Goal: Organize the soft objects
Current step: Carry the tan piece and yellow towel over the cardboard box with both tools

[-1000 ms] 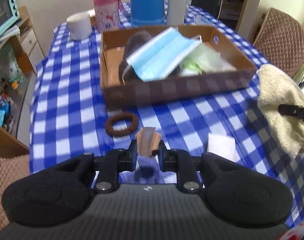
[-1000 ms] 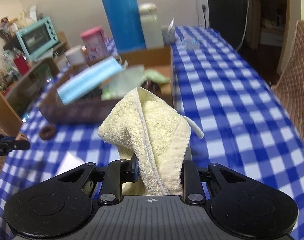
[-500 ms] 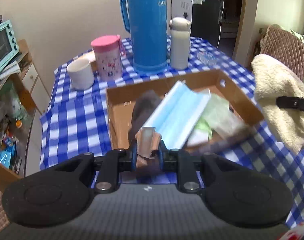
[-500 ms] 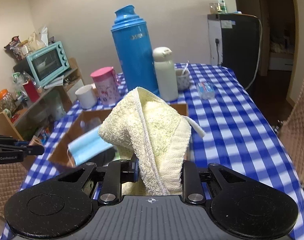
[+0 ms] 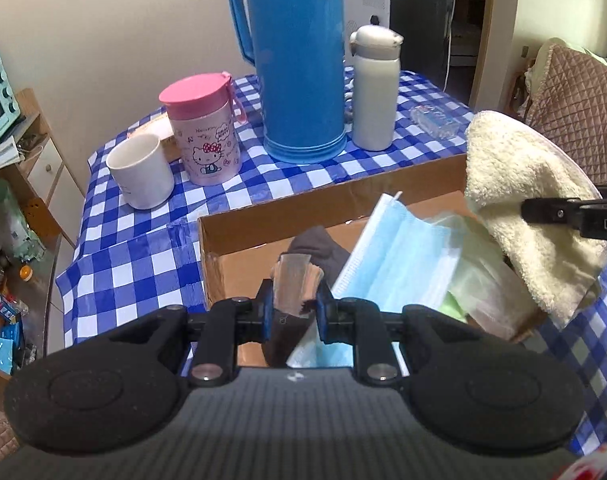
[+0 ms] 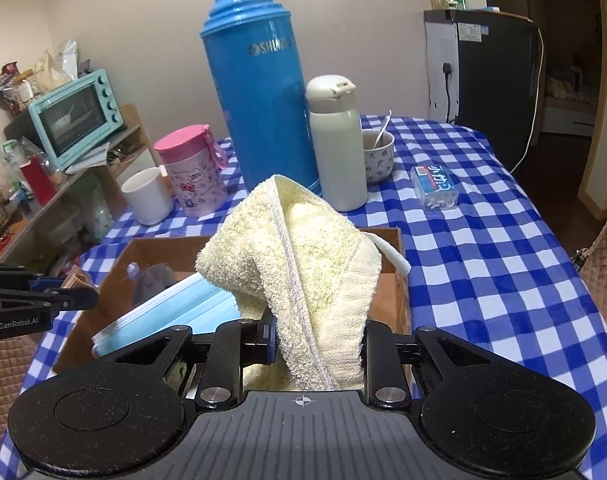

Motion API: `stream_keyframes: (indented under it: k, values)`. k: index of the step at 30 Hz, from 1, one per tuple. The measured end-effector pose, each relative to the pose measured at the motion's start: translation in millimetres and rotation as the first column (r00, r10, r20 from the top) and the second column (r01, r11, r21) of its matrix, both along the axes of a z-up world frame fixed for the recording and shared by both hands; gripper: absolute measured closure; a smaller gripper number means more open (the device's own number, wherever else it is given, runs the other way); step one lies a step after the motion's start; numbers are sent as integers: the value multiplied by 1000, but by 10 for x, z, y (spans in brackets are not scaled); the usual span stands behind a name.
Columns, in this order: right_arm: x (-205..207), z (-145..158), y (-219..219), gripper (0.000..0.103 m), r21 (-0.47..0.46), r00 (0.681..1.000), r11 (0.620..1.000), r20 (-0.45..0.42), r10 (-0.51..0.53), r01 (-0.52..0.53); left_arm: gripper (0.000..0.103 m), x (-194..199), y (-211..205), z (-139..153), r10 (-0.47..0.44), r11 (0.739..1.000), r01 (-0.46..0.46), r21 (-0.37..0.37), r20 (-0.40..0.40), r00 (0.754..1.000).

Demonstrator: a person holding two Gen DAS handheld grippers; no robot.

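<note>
Blue-and-white checked cloth (image 6: 483,248) on the bench, tall blue thermos (image 6: 259,92), pink-lidded cartoon-print cup (image 5: 207,136), white mug (image 5: 141,172), pale yellow towel (image 6: 311,280), light blue mask (image 5: 399,264), brown cardboard box (image 5: 263,220), mint-green oven (image 6: 77,114)

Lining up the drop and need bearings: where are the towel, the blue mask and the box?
towel (image 6: 303,264): right wrist view, middle of the folded terry face.
mask (image 5: 399,256): left wrist view, centre of the pleated panel.
box (image 5: 303,210): left wrist view, far cardboard wall.
</note>
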State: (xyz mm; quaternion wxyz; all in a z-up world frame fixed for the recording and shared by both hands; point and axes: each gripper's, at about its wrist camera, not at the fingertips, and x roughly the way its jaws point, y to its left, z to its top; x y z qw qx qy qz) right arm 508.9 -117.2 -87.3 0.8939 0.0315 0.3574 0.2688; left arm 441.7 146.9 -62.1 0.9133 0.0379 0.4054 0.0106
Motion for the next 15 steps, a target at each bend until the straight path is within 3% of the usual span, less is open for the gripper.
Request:
stream_keyframes:
  k: [10,12,15]
  values:
    - [337,-265,182,78,-29,999,999,-38,-21,19,80,392,164,-223,19,1000,-18,17,-32,999]
    - [376,-307,207,69,-41,999,999,-49,-24,22,69,446,192,-265,31,999,-31,10,-39,999]
    - [392,-333,218,54,-59,998,998,-61,-30,27,64,473,220,-303,33,999,-33,-11,-43,999]
